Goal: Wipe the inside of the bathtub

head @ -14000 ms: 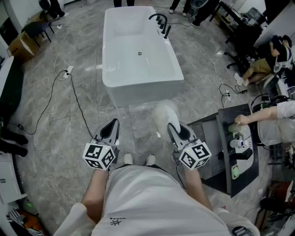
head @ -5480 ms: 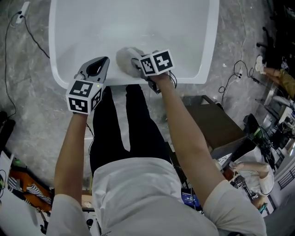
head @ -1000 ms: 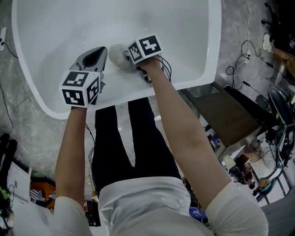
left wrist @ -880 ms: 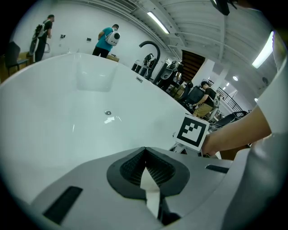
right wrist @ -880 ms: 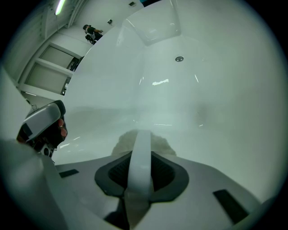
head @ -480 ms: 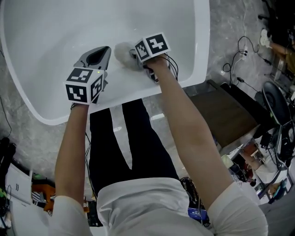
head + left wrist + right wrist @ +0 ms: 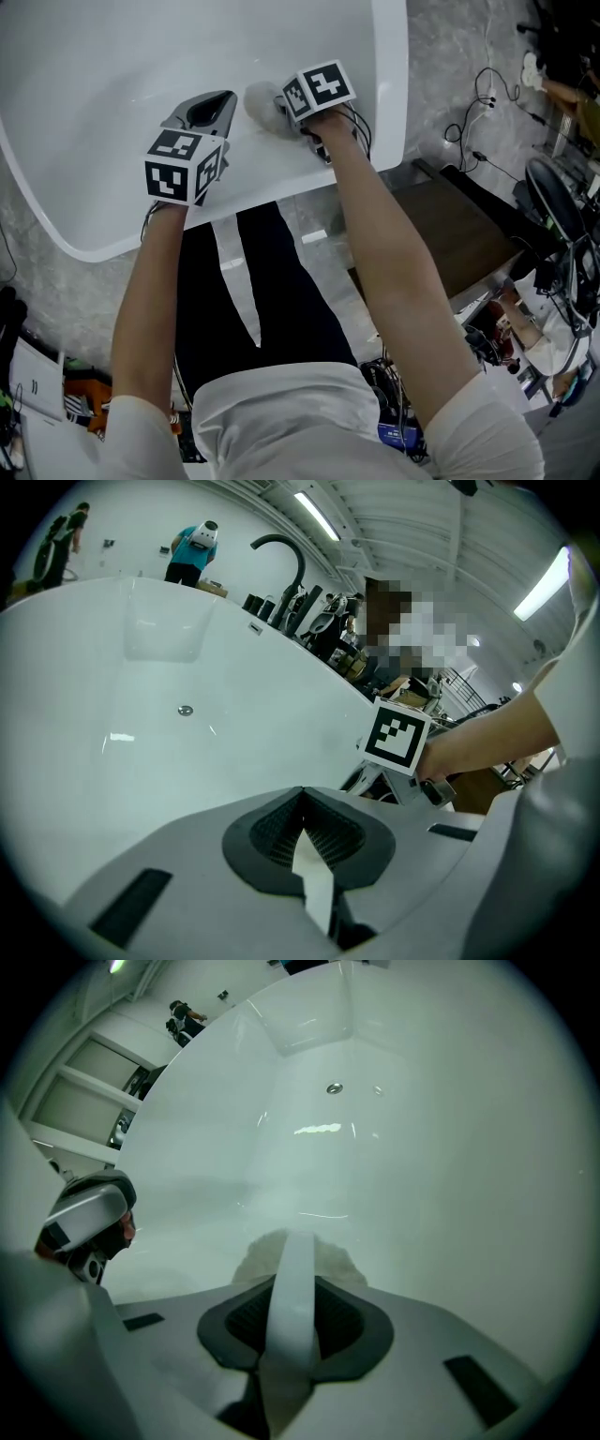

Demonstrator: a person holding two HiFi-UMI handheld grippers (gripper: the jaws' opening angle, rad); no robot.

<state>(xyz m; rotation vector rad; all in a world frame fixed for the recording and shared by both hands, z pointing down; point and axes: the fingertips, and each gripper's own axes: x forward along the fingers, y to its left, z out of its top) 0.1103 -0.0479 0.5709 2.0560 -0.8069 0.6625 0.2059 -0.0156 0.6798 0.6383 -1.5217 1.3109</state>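
So the bathtub [image 7: 390, 84] fills the upper left of the head view, and both grippers are down inside it near the wall at the lower edge of the tub. The right gripper [image 7: 284, 112] is clamped on the white handle [image 7: 292, 1279] of a fluffy pad [image 7: 260, 99]. In its own view the handle runs straight up between the jaws and the fluff sits right against the tub surface. The left gripper [image 7: 215, 103] hangs just beside it to the left with its jaws closed on nothing.

I'd say we're partway through the wiping. The pad is on the near slope, and the drain [image 7: 334, 1088] shows well apart from it in the upper middle of the right gripper view, so the floor and the far end with the faucet [image 7: 281, 557] probably haven't had a pass yet. I can't see any dirt or streaks, so that's a guess.

Tips for this bit:
- Press the fluff flat, not just the tip, or it'll skate over the curve.
- Use long overlapping strokes from the wall down toward the drain.
- Grip the handle firmly, because a slick wet tub could twist it out.
- Park the idle left gripper off to the side so it doesn't knock the pad.
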